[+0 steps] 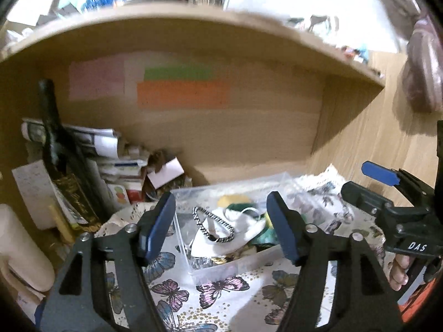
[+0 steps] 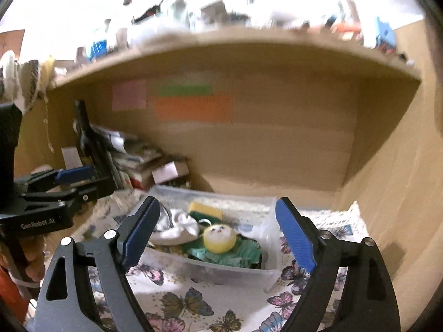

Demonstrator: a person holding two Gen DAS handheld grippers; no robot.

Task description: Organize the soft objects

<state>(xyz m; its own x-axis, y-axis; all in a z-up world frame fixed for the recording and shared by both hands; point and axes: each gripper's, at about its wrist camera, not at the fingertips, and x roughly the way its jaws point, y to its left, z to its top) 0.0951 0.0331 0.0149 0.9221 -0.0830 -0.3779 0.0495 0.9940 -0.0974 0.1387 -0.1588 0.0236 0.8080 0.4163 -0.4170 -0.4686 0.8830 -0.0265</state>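
The left gripper (image 1: 221, 227) hangs above the near edge of a clear plastic storage bin (image 1: 221, 269), its blue-padded jaws standing wide apart with nothing between them and touching nothing. The right gripper (image 2: 218, 232) is likewise spread wide and empty, held over the same bin (image 2: 272, 251) without contact.

The bin sits on a white butterfly-print cloth (image 2: 193, 301) covering the table, under a wooden shelf (image 2: 249, 44). Inside it lie the soft things: a white sock (image 2: 177, 228), a yellow-and-green sponge (image 2: 205, 210), a round yellow plush ball with a small face (image 2: 219, 238) on a crumpled green cloth (image 2: 235, 254), and a black-and-white braided band (image 1: 213, 227) resting on the white fabric.
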